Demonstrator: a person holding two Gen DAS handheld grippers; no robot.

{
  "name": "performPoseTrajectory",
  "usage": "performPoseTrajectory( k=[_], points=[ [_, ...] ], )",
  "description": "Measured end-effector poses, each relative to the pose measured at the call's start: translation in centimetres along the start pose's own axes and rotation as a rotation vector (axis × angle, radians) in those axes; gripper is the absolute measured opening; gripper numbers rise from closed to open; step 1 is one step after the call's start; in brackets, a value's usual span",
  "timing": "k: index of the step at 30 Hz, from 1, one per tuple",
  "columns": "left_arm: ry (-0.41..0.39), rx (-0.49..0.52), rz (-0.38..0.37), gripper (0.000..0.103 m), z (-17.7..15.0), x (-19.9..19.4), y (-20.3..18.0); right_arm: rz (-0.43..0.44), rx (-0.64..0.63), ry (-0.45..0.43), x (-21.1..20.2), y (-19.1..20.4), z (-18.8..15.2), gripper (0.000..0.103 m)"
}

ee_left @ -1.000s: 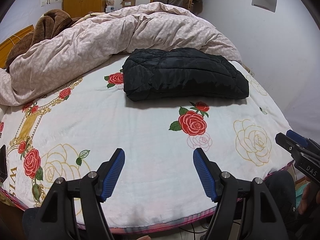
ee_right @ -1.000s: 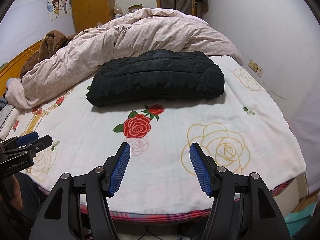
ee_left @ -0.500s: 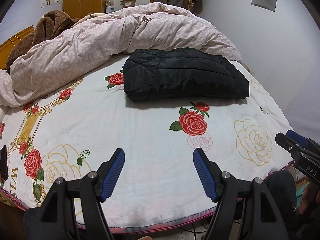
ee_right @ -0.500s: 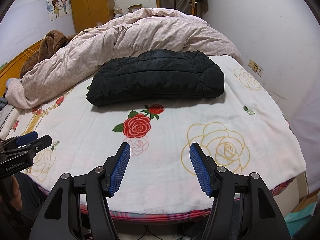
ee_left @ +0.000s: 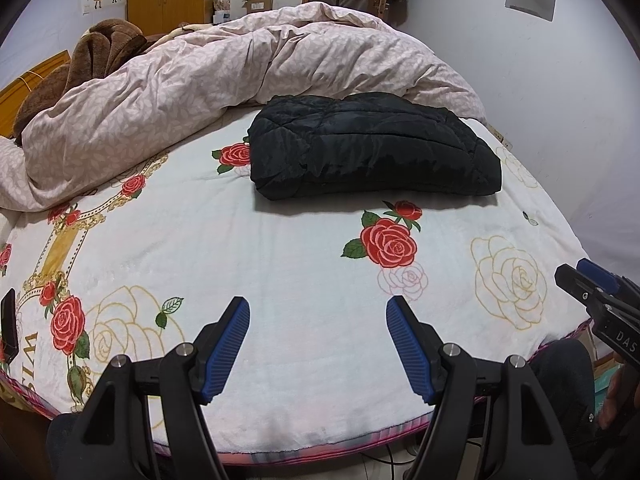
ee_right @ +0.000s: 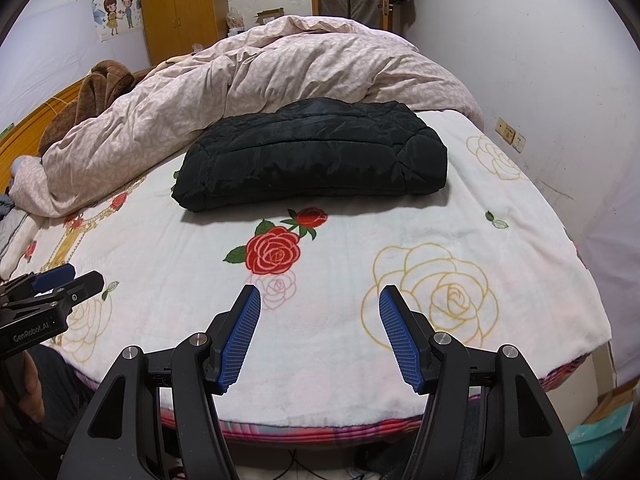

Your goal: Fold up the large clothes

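A black quilted jacket point(ee_left: 372, 148) point(ee_right: 312, 160) lies folded into a thick rectangle on the rose-print bed cover point(ee_left: 280, 248) point(ee_right: 360, 232), toward the far side of the bed. My left gripper point(ee_left: 318, 310) hovers open over the near edge of the bed, well short of the jacket, nothing between its blue pads. My right gripper point(ee_right: 320, 296) is likewise open and empty above the near edge. Each gripper shows at the side of the other's view: the right gripper point(ee_left: 588, 280) at the right edge, the left gripper point(ee_right: 60, 280) at the left edge.
A rumpled pink duvet point(ee_left: 200, 92) point(ee_right: 240, 80) is piled along the far and left side of the bed, with a brown blanket point(ee_left: 80, 64) behind it. A dark phone-like object point(ee_left: 9, 324) lies at the left edge. White wall with sockets point(ee_right: 510, 134) at right; wardrobe point(ee_right: 180, 4) behind.
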State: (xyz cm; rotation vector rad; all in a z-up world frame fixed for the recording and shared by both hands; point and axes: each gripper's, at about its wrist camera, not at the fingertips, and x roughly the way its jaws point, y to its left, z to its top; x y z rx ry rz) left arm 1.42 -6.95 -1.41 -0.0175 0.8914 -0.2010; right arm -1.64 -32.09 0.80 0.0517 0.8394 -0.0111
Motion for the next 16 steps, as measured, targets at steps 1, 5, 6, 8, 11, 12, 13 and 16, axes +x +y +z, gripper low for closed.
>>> performPoseTrajectory(
  k=[1, 5, 6, 8, 11, 12, 13, 16],
  points=[
    [0.0, 0.003, 0.001, 0.073, 0.04, 0.04, 0.04, 0.0, 0.0, 0.0, 0.0, 0.03, -0.01, 0.062],
    [-0.001, 0.003, 0.0, 0.073, -0.03, 0.08, 0.01, -0.001, 0.0, 0.002, -0.03, 0.09, 0.0, 0.062],
    [-0.004, 0.005, 0.0, 0.073, -0.02, 0.07, 0.04, -0.002, 0.0, 0.002, -0.03, 0.1, 0.0, 0.062],
    [-0.014, 0.008, 0.001, 0.073, -0.02, -0.07, 0.02, -0.001, 0.001, 0.001, -0.06, 0.16, 0.0, 0.062],
    [-0.032, 0.007, 0.005, 0.073, 0.09, -0.38, -0.22, -0.004, -0.001, 0.001, -0.04, 0.05, -0.02, 0.062],
    [-0.036, 0.008, 0.004, 0.073, 0.1, -0.43, -0.2, -0.004, -0.001, 0.001, -0.04, 0.02, -0.03, 0.062],
    [-0.038, 0.008, 0.003, 0.073, 0.13, -0.46, -0.21, -0.004, -0.001, 0.001, -0.02, -0.01, -0.02, 0.062],
    [-0.037, 0.007, 0.002, 0.073, 0.19, -0.44, -0.27, -0.004, -0.001, 0.002, 0.01, -0.11, -0.01, 0.062]
  ],
)
